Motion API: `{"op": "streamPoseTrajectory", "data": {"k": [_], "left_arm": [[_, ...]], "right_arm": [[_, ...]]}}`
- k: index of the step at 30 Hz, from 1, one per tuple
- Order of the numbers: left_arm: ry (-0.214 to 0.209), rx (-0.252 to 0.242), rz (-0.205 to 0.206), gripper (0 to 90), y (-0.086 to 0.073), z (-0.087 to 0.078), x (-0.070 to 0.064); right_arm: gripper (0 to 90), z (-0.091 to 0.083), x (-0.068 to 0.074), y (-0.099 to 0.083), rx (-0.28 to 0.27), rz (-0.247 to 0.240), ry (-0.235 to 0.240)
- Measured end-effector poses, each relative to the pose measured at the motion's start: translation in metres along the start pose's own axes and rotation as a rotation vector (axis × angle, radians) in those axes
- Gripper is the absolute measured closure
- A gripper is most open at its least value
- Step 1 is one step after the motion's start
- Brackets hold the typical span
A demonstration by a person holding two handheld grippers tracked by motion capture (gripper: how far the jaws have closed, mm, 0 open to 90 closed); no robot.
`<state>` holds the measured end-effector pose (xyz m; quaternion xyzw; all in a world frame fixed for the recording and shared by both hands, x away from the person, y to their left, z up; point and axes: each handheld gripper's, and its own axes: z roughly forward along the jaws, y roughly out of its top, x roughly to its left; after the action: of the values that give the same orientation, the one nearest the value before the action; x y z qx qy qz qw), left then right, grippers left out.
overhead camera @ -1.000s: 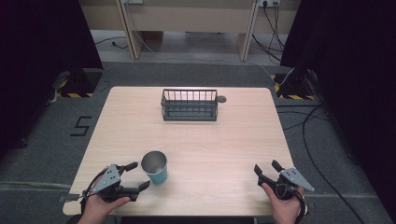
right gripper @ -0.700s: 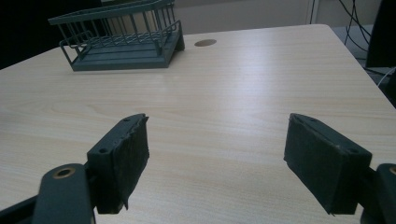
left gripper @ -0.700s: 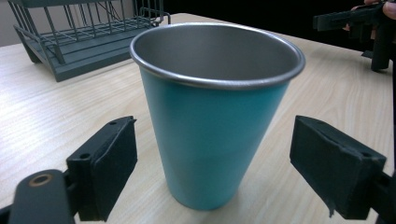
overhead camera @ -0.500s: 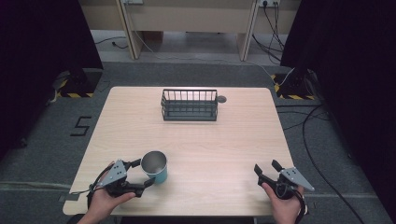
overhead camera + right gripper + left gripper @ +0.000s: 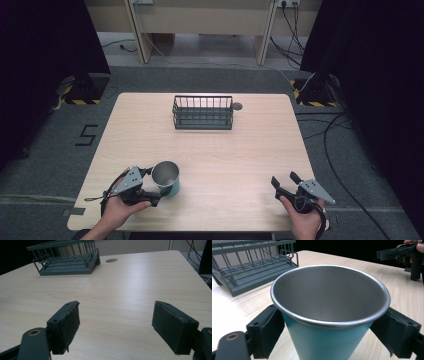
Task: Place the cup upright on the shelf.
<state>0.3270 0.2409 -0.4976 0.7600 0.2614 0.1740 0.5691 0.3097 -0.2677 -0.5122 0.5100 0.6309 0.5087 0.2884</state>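
Note:
A teal metal cup (image 5: 166,177) with a steel inside stands upright near the front left of the wooden table (image 5: 250,150). My left gripper (image 5: 152,189) is open, with one jaw on either side of the cup. In the left gripper view the cup (image 5: 329,302) sits between the two pads (image 5: 268,332), which lie close against its wall below the rim. At the front right my right gripper (image 5: 283,178) is open, with nothing but bare tabletop between its fingers (image 5: 66,327). A dark wire basket (image 5: 202,112) stands empty at the back middle.
A small round grommet (image 5: 237,106) is set in the table just right of the basket. Beyond the table lie grey carpet, trailing cables (image 5: 340,130) at the right, and black curtains on both sides. The other hand's gripper (image 5: 402,252) appears far off in the left gripper view.
My left gripper has slid right and forward until its open jaws straddle the cup. The cup and the right gripper have stayed in place.

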Motion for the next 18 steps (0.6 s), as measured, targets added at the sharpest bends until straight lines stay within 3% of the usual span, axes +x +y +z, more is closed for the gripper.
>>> {"op": "streamPoseTrajectory", "data": {"k": [4,18], "left_arm": [[-0.017,-0.005,-0.021,13.1,-0.0006,0.0025,0.0018],[-0.027,-0.026,-0.021,13.9,-0.0011,0.0059,0.0043]], "right_arm": [[23.0,0.0006,0.0003,-0.0002,0.005,-0.002,0.003],[23.3,0.0012,0.0012,-0.0001,0.008,0.000,0.006]]}}
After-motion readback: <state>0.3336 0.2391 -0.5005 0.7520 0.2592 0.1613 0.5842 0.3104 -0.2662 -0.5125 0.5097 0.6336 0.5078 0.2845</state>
